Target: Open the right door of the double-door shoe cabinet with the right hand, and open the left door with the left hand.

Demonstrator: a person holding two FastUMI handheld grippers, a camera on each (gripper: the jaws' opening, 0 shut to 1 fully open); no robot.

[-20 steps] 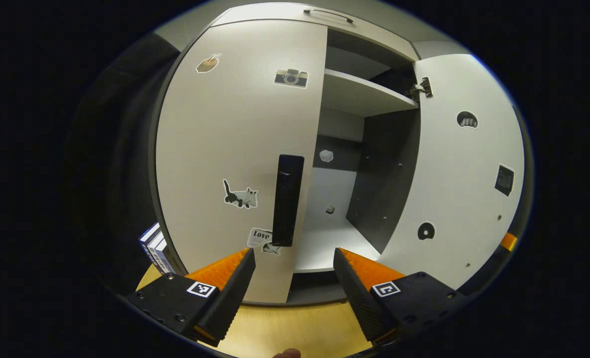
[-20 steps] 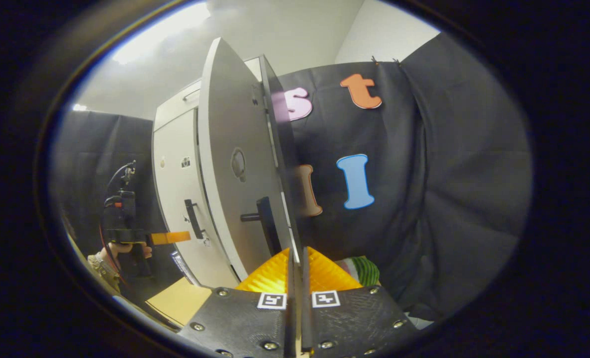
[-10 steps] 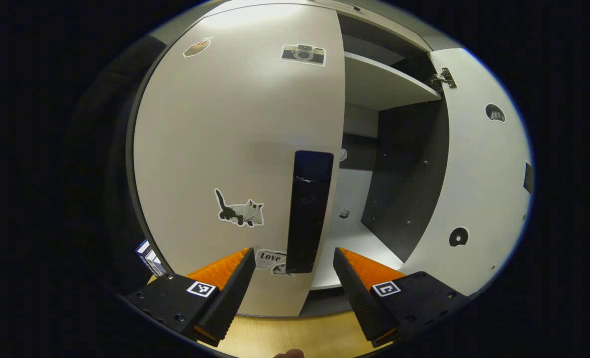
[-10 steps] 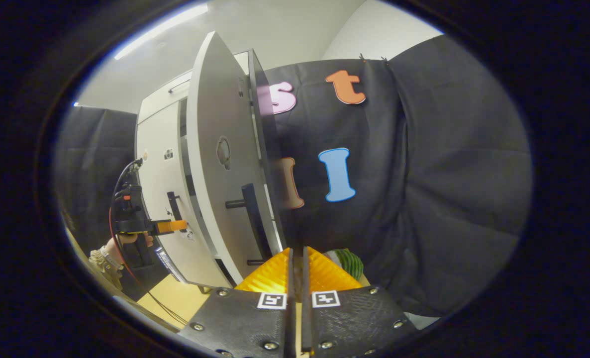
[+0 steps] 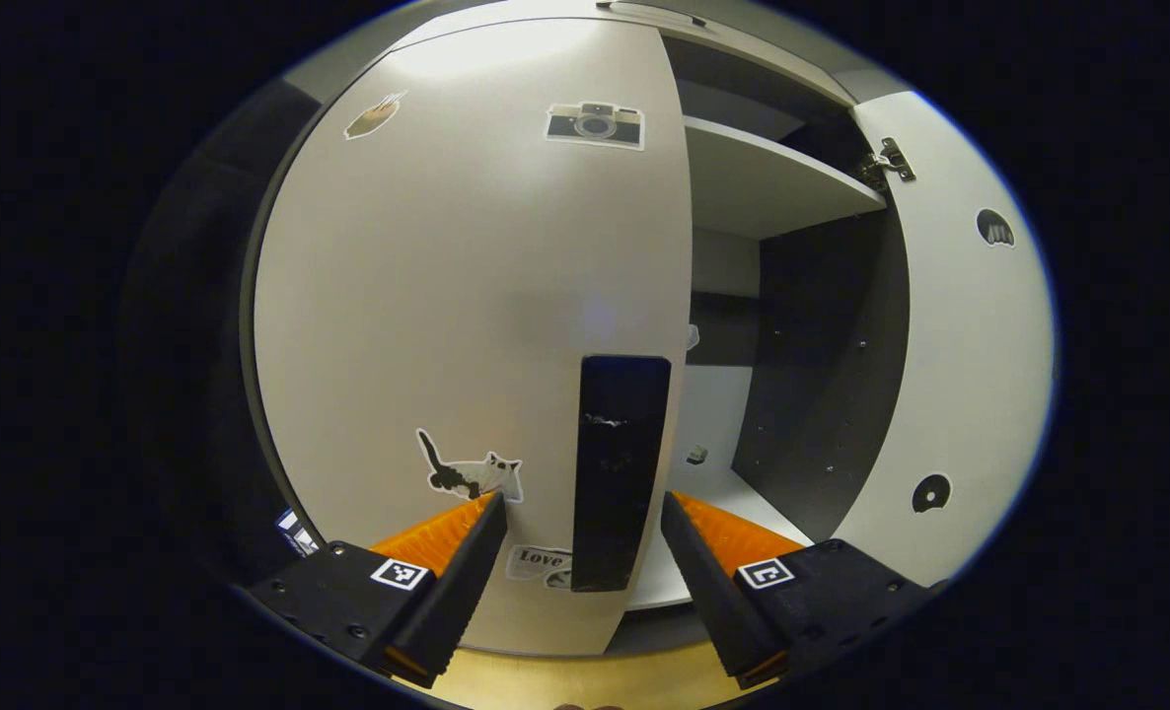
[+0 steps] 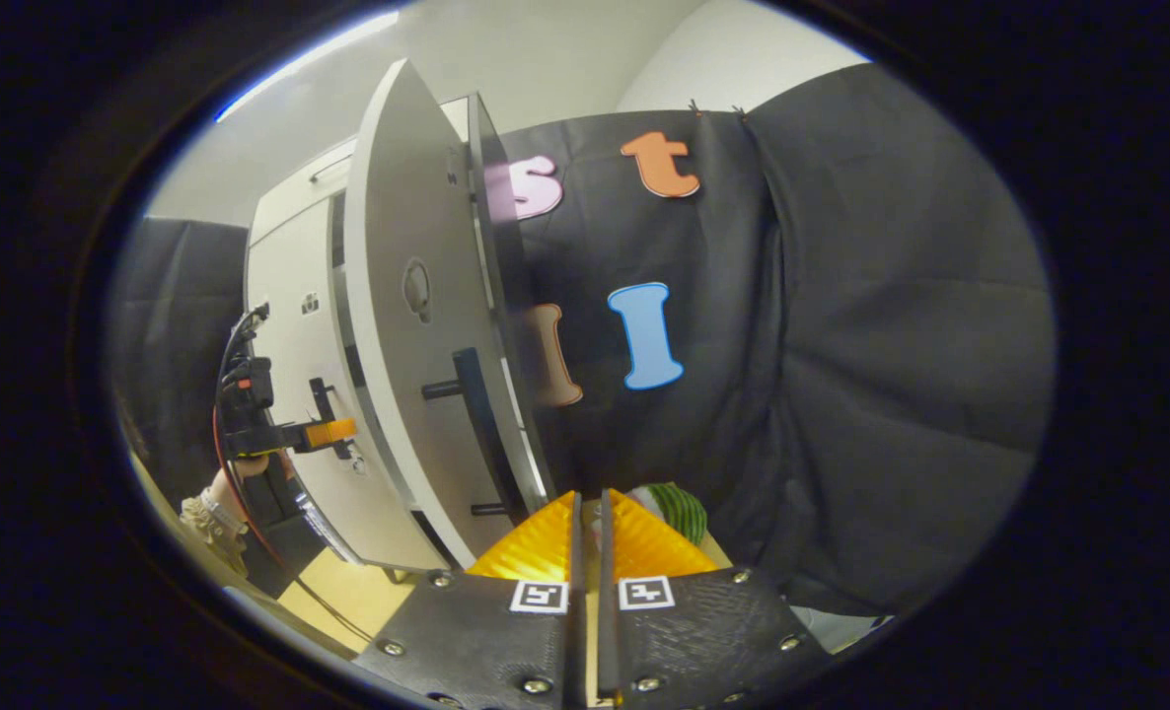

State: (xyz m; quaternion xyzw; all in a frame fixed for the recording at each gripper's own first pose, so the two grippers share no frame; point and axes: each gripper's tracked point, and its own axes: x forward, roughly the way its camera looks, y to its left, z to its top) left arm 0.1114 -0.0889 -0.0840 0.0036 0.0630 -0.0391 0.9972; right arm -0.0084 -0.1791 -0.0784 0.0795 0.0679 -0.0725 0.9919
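Fingers spread — left door handle between, untouched.

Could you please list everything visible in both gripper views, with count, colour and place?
Cabinet: one, white with dark inner walls, straight ahead of the left tongs.
Left door: one, white, shut, stickers on it.
Left handle: one, black, upright, between the left tongs' fingers, untouched.
Right door: one, white, swung open.
Right handle: one, black, on the open door's outer face.
Shelf: one, white, upper inside.
Books: a few, blue and white, low beside the left door.
Floor: pale wood.
Striped thing: one, green, just past the right tongs; identity unclear.
Hand: one, holding the left tongs.
Left tongs: open.
Right tongs: shut, empty.
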